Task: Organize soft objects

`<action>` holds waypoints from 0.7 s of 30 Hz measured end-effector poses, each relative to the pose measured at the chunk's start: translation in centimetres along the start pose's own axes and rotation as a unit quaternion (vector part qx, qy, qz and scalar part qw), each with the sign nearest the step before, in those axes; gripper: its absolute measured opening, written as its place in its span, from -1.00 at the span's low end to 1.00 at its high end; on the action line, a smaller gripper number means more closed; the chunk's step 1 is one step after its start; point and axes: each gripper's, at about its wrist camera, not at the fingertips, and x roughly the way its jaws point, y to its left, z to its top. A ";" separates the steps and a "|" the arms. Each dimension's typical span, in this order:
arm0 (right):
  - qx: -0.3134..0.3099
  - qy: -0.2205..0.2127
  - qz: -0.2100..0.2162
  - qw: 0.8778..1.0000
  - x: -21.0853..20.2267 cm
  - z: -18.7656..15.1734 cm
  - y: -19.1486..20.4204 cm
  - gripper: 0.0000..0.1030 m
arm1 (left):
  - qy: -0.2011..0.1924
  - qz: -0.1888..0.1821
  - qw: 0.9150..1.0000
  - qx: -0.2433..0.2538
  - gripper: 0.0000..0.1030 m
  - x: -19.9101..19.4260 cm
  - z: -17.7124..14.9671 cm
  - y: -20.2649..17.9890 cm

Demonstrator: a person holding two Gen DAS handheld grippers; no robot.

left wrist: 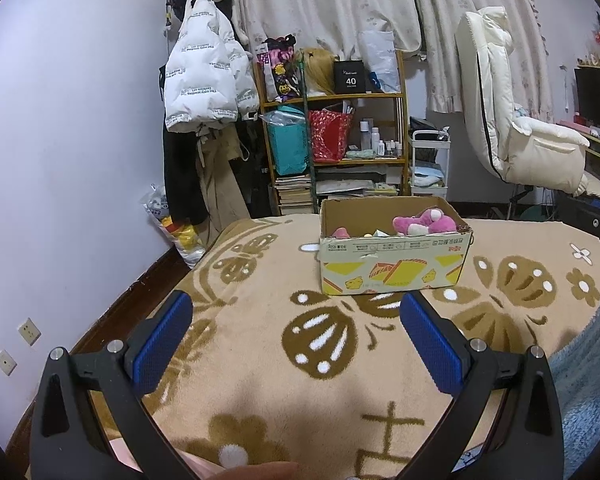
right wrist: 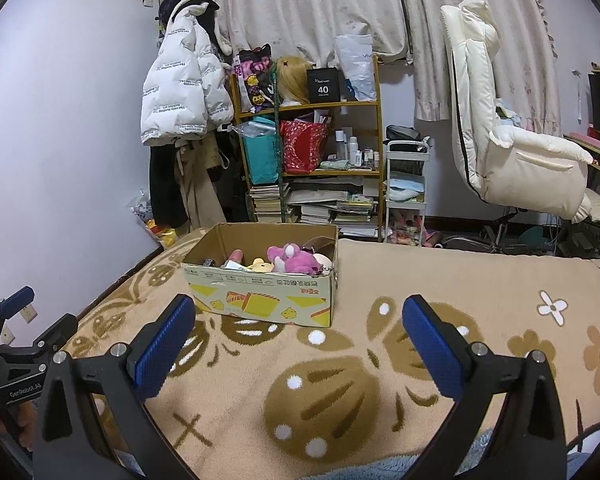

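Observation:
A cardboard box [left wrist: 392, 264] [right wrist: 260, 300] with yellow print stands on the beige patterned blanket [left wrist: 260, 380] [right wrist: 340, 360]. Inside it lie a pink plush toy [left wrist: 426, 222] [right wrist: 292, 260], a small yellow plush [right wrist: 262, 266] and other small soft items. My left gripper [left wrist: 296, 312] is open over the blanket, short of the box, holding nothing. My right gripper [right wrist: 300, 316] is open too, just in front of the box's near wall, also holding nothing. The left gripper's body [right wrist: 8, 344] shows at the left edge of the right wrist view.
A blue fluffy fabric [left wrist: 588, 380] [right wrist: 400, 468] lies at the near right. Beyond the bed stand a wooden shelf [left wrist: 332, 140] of bags and books, hanging coats [left wrist: 204, 80], a white cart [right wrist: 406, 184] and a cream recliner chair [right wrist: 512, 152]. The wall [left wrist: 60, 160] is on the left.

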 end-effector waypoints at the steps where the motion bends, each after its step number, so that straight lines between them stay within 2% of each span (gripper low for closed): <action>1: 0.000 0.000 -0.001 1.000 0.0 0.0 0.0 1.00 | 0.000 0.000 1.000 0.001 0.99 0.0 0.0 0.0; 21: 0.002 0.000 0.000 1.000 -0.3 0.0 0.3 1.00 | 0.003 -0.001 1.000 0.004 0.99 0.1 -0.1 -0.1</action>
